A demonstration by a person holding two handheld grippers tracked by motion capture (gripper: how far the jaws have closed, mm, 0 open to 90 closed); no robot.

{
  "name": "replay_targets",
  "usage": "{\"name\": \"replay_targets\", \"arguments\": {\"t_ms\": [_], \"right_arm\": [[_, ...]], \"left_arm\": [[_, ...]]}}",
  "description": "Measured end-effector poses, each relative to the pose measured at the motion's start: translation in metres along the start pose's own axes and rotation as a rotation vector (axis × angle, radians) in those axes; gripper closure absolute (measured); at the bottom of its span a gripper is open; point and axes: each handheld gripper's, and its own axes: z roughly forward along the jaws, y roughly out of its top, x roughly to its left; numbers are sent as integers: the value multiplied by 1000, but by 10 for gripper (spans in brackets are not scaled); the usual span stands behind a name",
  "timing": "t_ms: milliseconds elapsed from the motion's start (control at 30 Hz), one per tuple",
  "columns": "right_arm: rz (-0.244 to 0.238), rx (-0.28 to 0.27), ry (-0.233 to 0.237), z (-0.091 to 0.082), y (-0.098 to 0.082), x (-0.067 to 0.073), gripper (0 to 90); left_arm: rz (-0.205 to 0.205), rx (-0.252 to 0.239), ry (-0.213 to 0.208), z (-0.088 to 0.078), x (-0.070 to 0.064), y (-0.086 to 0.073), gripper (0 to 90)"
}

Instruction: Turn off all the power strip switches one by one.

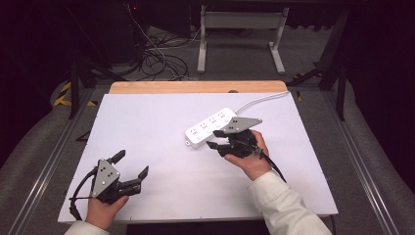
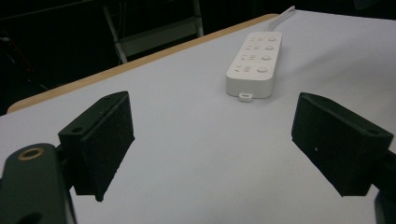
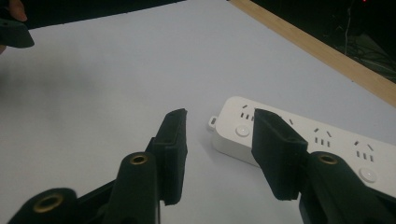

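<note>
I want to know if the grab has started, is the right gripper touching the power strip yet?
Cannot tell. In the right gripper view the right gripper has one jaw overlapping the power strip; no view shows contact or a gap plainly.

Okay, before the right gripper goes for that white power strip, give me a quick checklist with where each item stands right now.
1. Right gripper jaws parted with nothing between them: ok.
2. Jaws lined up around the white plastic power strip: not ok; in the right gripper view one jaw overlaps its near end, the other stands off to the side.
3. Power strip lying flat, sockets up, on the white table: ok.
4. Its white cable running free off the far edge: ok as far as it shows; its far end cannot be told.
5. Left gripper open and well away from the strip: ok.
</note>
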Motion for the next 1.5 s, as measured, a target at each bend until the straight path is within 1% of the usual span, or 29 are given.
{"name": "replay_targets", "arguments": {"t_ms": [100,167,200,267,300,333,367,400,467,533,567,667,733,800,900,1067,1200,1300,1367,1467,1500], "right_arm": [[0,-5,3,3,2,-1,583],[-12,1,-8,4,4,-2,618],[-12,12,-12,5,5,-2,660],[-3,40,35,7,7,-5,759],[-3,49,32,8,8,-6,806],[-15,54,29,9,10,-6,872],[-20,60,35,10,11,-7,900],[-14,66,47,11,13,-8,900],[-16,81,49,14,17,-8,900],[6,102,69,20,20,-11,900],[3,113,74,23,21,-12,900],[3,143,61,33,27,-15,900],[26,156,70,39,30,-19,900],[34,166,67,45,31,-21,900],[60,185,73,56,29,-25,900],[92,235,82,72,21,-32,900],[98,263,79,83,17,-36,900],[117,272,76,90,14,-39,900],[114,278,63,94,12,-41,900],[122,272,44,99,10,-42,900],[118,267,42,100,10,-42,900]], "left_arm": [[1,1,-1,0,0,0,139],[0,0,2,0,0,0,139],[-1,0,4,0,0,0,139],[-1,-2,9,0,1,0,136],[-1,-2,11,0,1,0,136],[0,-1,14,0,1,0,135],[-1,1,14,0,0,0,133],[-3,1,14,0,0,0,133],[4,4,21,-1,1,-1,133],[-1,5,25,-2,1,-2,133],[-1,5,23,-3,1,-2,133],[-6,5,30,-5,1,-3,133],[-1,7,34,-6,1,-3,133],[-6,6,36,-6,1,-3,133],[-6,9,40,-7,1,-3,134],[-2,9,39,-6,1,-3,133],[-4,10,38,-5,2,-3,134],[-4,10,38,-5,1,-3,133],[-3,10,37,-5,1,-3,134],[1,9,39,-5,2,-3,133],[0,7,39,-5,2,-3,133]]}}
